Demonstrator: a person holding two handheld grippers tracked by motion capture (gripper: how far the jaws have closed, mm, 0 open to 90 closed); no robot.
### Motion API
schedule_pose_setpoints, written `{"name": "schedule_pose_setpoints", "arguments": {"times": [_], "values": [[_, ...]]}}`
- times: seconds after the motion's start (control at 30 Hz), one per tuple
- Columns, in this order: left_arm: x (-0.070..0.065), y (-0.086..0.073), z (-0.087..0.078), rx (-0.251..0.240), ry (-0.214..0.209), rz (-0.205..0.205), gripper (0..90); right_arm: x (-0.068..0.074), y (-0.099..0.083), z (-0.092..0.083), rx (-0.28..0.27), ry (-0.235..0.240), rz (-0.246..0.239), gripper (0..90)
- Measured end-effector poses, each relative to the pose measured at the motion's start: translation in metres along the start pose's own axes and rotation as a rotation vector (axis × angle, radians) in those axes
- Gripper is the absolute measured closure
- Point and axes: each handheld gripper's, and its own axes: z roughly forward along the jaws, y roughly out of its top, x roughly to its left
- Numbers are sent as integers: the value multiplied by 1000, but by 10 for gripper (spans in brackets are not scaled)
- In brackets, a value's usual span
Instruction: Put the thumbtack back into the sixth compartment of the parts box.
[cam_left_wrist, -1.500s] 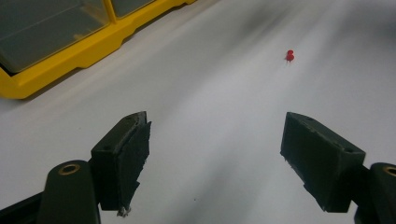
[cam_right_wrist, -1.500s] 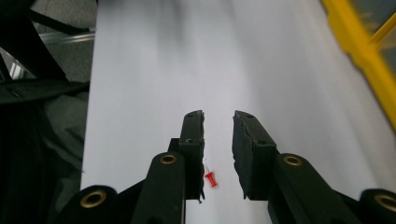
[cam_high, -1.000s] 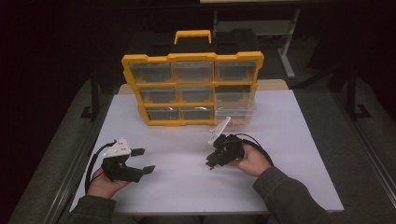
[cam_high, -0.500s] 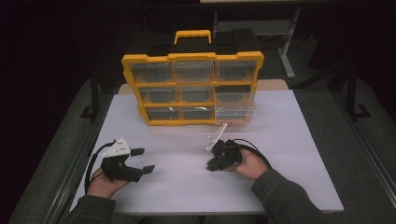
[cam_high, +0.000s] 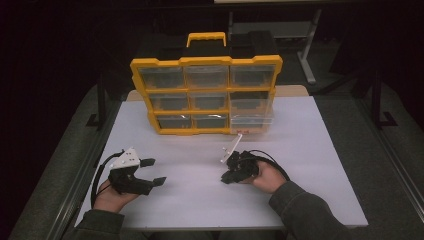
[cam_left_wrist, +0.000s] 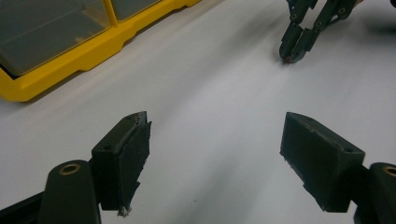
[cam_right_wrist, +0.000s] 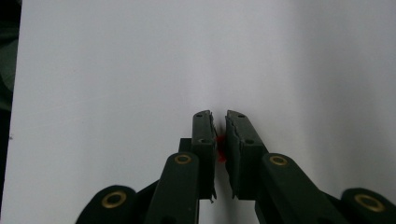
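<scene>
Evidently the right gripper (cam_right_wrist: 220, 122) has just been closing and pinches a small red piece (cam_right_wrist: 219, 148), low over the white table (cam_high: 310, 145); at nine o'clock, the left gripper (cam_left_wrist: 215, 140) gapes wide, waiting.

Room dim beyond the white table (cam_high: 320, 150), which is evenly lit; soft shadows; near jaws blurred in gripper views.

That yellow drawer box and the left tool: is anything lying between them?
No. In the high view, bare white tabletop separates the yellow drawer box from the left tool.
</scene>
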Motion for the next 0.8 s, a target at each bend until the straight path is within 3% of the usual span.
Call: {"name": "schedule_pose_setpoints", "arguments": {"times": [0.5,0.8], "values": [[1,-1,0,6,-2,1,235,-7,0,-2,-27,33,19,815],[1,0,1,10,-1,7,235,-13,5,-15,-62,35,47,815]]}}
